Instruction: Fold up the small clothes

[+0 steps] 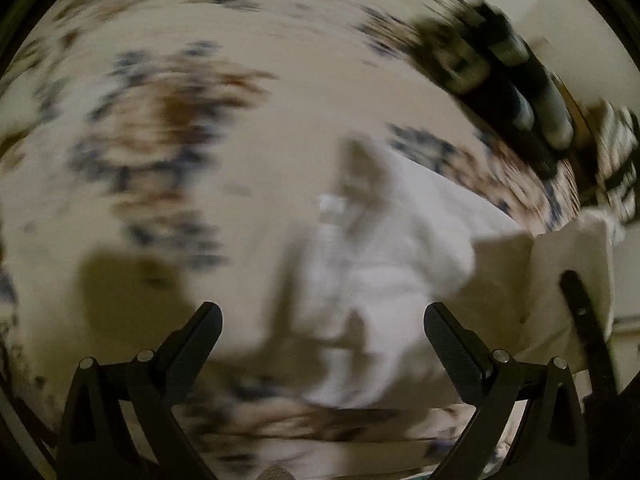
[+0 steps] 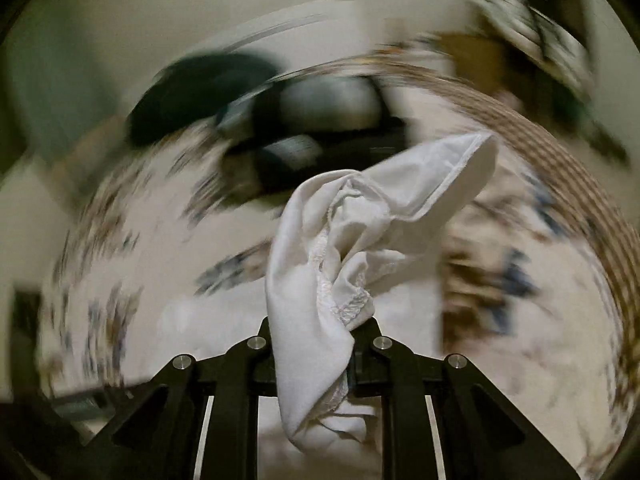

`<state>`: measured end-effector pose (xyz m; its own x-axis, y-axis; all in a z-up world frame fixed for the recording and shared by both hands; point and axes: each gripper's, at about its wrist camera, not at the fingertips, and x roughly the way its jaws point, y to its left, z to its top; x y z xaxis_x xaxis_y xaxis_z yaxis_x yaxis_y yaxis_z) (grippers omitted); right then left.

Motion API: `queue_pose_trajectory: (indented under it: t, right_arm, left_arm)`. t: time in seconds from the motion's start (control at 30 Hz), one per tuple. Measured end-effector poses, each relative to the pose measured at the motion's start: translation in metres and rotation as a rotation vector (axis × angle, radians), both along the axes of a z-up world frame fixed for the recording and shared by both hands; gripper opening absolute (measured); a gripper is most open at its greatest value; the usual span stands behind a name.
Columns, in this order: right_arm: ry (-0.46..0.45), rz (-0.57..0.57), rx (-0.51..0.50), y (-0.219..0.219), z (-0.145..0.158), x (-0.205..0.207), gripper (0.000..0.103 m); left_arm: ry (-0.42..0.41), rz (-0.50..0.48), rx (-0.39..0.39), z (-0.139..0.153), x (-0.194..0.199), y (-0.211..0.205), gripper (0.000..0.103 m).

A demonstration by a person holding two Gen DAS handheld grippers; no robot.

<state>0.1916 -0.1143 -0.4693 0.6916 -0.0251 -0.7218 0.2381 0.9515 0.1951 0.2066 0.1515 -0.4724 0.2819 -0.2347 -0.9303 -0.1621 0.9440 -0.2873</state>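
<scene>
A small white garment [image 2: 340, 248] with a lace-trimmed hem hangs bunched from my right gripper [image 2: 316, 326], whose fingers are shut on it above a floral cloth. In the left wrist view the same white garment [image 1: 372, 264] shows blurred, hanging ahead between my left gripper's fingers and beyond them. My left gripper [image 1: 322, 320] is open and empty. A dark finger of the right gripper [image 1: 580, 312] shows at the right edge there.
A cream cloth with blue and brown flowers [image 1: 160, 132] covers the surface below. A folded white cloth [image 1: 560, 276] lies at the right. Dark bottles or containers [image 1: 520, 92] stand at the far right edge. Dark objects [image 2: 224, 100] lie beyond. Both views are motion-blurred.
</scene>
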Motion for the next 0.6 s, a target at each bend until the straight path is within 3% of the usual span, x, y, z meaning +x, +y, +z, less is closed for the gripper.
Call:
queue_pose_trajectory:
  t: [0.2, 0.3, 0.33, 0.37, 0.4, 0.43, 0.5, 0.6]
  right_arm:
    - [0.095, 0.419, -0.186, 0.152, -0.045, 0.009, 0.019]
    - [0.212, 0.523, -0.239, 0.190, -0.071, -0.004, 0.026]
    - [0.234, 0.533, -0.213, 0.191, -0.073, -0.003, 0.034]
    - [0.253, 0.549, -0.133, 0.185, -0.069, -0.004, 0.055]
    - [0.271, 0.566, -0.064, 0.179, -0.067, -0.005, 0.065]
    - [0.299, 0.583, 0.071, 0.166, -0.061, -0.006, 0.077]
    - [0.312, 0.533, 0.227, 0.132, -0.045, -0.009, 0.082]
    - [0.344, 0.413, 0.337, 0.079, -0.030, -0.010, 0.083]
  left_arm:
    - [0.006, 0.136, 0.069, -0.005, -0.025, 0.073, 0.103]
    - [0.016, 0.189, 0.053, -0.008, -0.034, 0.097, 0.103]
    - [0.008, 0.202, 0.044, -0.006, -0.036, 0.100, 0.103]
    - [0.001, 0.207, 0.037, -0.003, -0.037, 0.100, 0.103]
    - [-0.008, 0.210, 0.022, 0.000, -0.037, 0.097, 0.103]
    - [-0.022, 0.211, -0.006, 0.004, -0.035, 0.094, 0.103]
    - [-0.042, 0.203, -0.052, 0.011, -0.028, 0.077, 0.103]
    - [-0.076, 0.181, -0.116, 0.024, -0.018, 0.045, 0.103]
